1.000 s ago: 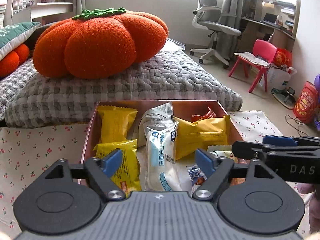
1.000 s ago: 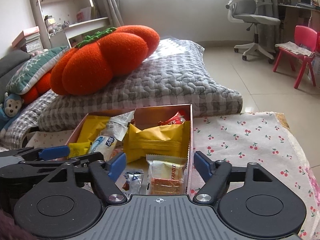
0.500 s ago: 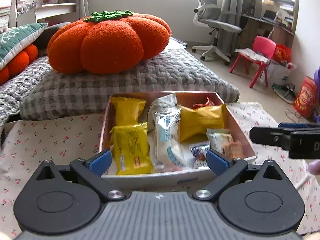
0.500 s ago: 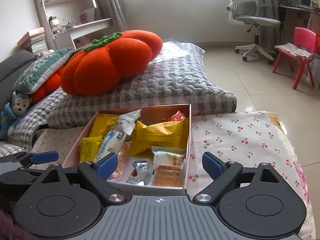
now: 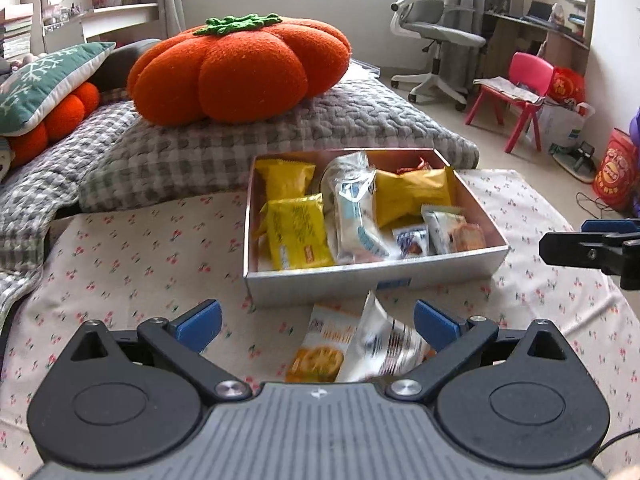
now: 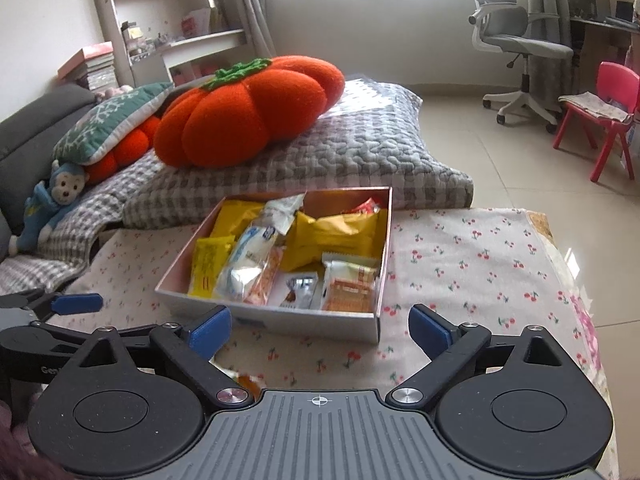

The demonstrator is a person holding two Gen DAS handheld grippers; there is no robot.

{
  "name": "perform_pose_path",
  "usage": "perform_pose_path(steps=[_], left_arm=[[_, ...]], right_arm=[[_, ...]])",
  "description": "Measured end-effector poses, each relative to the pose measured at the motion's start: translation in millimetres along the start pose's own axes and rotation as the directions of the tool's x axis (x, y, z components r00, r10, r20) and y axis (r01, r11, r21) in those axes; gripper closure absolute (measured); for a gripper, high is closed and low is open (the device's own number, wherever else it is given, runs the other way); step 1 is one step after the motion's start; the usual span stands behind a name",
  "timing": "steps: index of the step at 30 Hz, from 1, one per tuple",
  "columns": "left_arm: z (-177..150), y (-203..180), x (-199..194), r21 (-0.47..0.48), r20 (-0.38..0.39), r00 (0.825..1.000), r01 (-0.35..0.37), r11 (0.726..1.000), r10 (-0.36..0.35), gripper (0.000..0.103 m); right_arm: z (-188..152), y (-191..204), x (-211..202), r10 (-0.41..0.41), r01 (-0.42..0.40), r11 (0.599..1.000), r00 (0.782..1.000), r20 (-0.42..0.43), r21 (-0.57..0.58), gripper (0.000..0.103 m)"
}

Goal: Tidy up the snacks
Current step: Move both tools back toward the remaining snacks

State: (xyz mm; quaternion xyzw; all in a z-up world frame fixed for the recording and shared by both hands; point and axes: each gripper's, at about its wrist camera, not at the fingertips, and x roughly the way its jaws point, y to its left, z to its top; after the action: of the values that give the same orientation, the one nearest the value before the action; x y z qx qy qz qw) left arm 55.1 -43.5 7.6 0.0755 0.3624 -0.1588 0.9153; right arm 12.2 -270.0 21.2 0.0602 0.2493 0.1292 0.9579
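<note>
The snack box (image 5: pixel 372 276) sits mid-frame on the cherry cloth (image 5: pixel 132 248), already filled. Two loose packets (image 5: pixel 352 348) lie below it, between my left gripper (image 5: pixel 316 320) fingers, their length running up-frame; my right gripper (image 6: pixel 320 328) is farther off. Both jaws have just been opening and stand wide and empty, and the box looks farther off than before.

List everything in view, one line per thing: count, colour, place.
box: one, silver outside, on the cherry-print cloth.
snack packets in the box: several, mostly yellow and white.
loose packets: two, orange-white and silver-white, on the cloth in front of the box.
pumpkin cushion: one, orange, on the grey quilted pillow.
office chair: one, grey, back of the room.
small chair: one, pink, right.
monkey toy: one, blue, far left.
left claw: black with blue pads, open.
right claw: black with blue pads, open.
</note>
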Motion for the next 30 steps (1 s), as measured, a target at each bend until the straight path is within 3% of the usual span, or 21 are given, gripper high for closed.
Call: perform_pose_path(steps=[11,21,26,30], left_arm=[[-36,4,-15,-0.009,0.006,0.999,0.036,0.999,-0.036,0.001],[-56,4,-15,-0.032,-0.015,0.998,0.058,0.998,-0.058,0.001],[-68,-7,-12,0.03,0.004,0.996,0.094,0.995,-0.095,0.001],[-71,-13,-9,0.053,0.001,0.992,0.126,0.991,-0.126,0.008]], right_arm=[[-36,1,-13,0.048,-0.048,0.999,0.999,0.011,-0.019,0.006],[-67,12,-14,0.002,-0.005,0.989,1.0,-0.019,-0.148,0.003],[-80,16,-14,0.018,-0.027,0.977,0.999,-0.042,-0.212,0.003],[-87,18,-14,0.021,-0.034,0.967,0.998,-0.053,-0.251,0.003]])
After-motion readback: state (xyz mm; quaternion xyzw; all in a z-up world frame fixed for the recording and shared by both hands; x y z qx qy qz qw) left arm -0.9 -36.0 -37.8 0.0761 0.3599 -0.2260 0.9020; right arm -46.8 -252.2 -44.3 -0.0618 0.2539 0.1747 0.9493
